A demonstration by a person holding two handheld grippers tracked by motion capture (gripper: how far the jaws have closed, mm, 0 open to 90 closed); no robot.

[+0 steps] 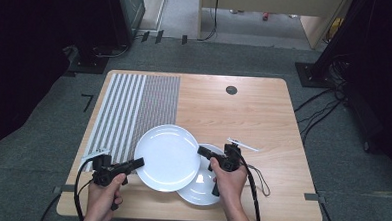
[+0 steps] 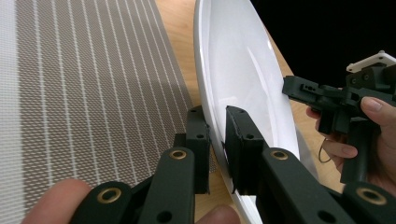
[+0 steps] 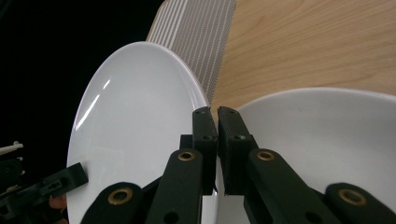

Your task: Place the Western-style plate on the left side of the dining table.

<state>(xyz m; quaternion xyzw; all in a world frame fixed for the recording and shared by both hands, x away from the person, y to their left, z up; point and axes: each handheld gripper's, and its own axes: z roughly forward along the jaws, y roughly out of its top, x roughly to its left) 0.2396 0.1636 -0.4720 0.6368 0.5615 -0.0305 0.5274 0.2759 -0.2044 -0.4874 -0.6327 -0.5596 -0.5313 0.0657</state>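
Observation:
A large white plate (image 1: 167, 157) hangs tilted a little above the wooden table (image 1: 243, 117), held from both sides. My left gripper (image 1: 137, 162) is shut on its left rim; in the left gripper view the jaws (image 2: 217, 140) pinch the plate (image 2: 243, 70) edge. My right gripper (image 1: 202, 151) is shut on the opposite rim, its jaws (image 3: 214, 114) clamped on the plate (image 3: 135, 116). A second white plate (image 1: 203, 188) lies on the table beneath it, partly covered, and is wide in the right gripper view (image 3: 327, 140).
A striped grey placemat (image 1: 134, 108) covers the table's left part, just behind the lifted plate. A round cable hole (image 1: 231, 90) sits near the far edge. Cables trail from both grippers over the front edge. Dark stands and cables crowd the floor around.

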